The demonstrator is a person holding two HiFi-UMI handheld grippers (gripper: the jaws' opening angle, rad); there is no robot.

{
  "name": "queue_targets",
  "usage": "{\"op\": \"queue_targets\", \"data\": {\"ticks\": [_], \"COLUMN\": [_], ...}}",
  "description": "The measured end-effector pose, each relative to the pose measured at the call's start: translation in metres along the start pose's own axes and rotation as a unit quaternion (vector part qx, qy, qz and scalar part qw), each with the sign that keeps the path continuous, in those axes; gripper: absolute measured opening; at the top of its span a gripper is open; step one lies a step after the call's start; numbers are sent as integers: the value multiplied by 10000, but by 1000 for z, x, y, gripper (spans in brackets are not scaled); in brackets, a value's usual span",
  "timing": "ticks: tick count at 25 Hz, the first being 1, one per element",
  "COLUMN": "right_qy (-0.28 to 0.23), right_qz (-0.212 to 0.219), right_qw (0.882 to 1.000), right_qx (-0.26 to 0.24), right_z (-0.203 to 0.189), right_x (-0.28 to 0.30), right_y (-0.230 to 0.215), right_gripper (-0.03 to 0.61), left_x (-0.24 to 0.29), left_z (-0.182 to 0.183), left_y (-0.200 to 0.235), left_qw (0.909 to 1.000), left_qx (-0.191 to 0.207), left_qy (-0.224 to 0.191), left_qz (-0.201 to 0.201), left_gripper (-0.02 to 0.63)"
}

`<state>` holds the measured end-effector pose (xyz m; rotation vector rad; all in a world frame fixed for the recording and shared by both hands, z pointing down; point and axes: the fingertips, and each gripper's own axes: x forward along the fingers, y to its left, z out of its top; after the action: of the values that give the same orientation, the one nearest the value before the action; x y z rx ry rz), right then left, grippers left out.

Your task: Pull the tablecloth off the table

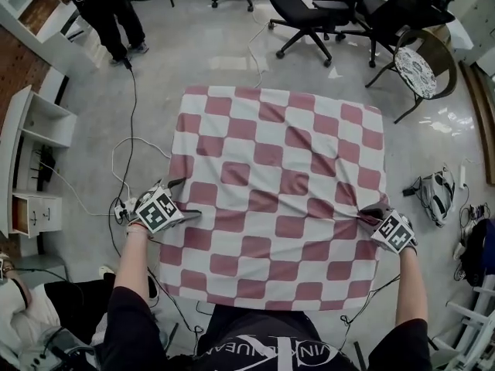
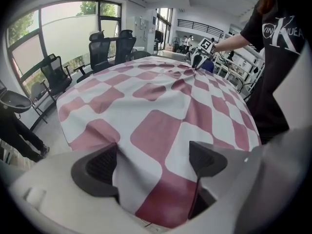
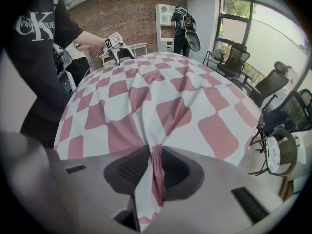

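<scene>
A red-and-white checked tablecloth (image 1: pixel 278 199) covers the whole table and hangs over its edges. At the cloth's left edge my left gripper (image 1: pixel 186 198) stands open. Its jaws are wide apart, with a hump of cloth (image 2: pixel 161 96) between them and no pinch. At the right edge my right gripper (image 1: pixel 368 214) is shut on a gathered fold of the cloth. In the right gripper view the pads (image 3: pixel 134 167) squeeze that fold (image 3: pixel 156 169), and creases fan out from it across the tablecloth (image 3: pixel 161 87). Each gripper shows far off in the other's view: the right gripper (image 2: pixel 202 52) and the left gripper (image 3: pixel 116 45).
Black office chairs (image 1: pixel 309 10) stand beyond the table's far side, and a round-seated chair (image 1: pixel 418 68) is at the far right. A person (image 1: pixel 112 14) stands at the far left. Cables (image 1: pixel 128 153) run on the floor to the left, near white shelves (image 1: pixel 35 122). Bags (image 1: pixel 437 195) lie to the right.
</scene>
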<state>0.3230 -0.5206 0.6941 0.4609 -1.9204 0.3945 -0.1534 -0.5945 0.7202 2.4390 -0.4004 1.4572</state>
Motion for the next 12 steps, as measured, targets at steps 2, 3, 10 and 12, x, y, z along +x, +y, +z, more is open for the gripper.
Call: {"op": "queue_targets", "data": {"ticks": [2,3,10,12], "right_qy": [13,21,-35,-85], "right_qz": [4,6,-62,-107], "right_qw": [10000,10000,9999,9998], "right_qx": [19,18,79,110], "right_z": [1,1,3,4], "right_x": [1,2,4,4], "right_y": [-1,-2,-1,-1], "right_gripper": [98,98,95,81], "left_x": [1,3,-1,-3], "left_z": [-1,-2,0,1], "left_y": [-1,-2,-9,-12], "left_qw": [10000,10000,9999,9998], "left_qx": [46,67,-104,-189], "left_qy": [56,48,22,36], "left_qz": [-21,-23,-12,4], "left_gripper": [460,446,299,242]}}
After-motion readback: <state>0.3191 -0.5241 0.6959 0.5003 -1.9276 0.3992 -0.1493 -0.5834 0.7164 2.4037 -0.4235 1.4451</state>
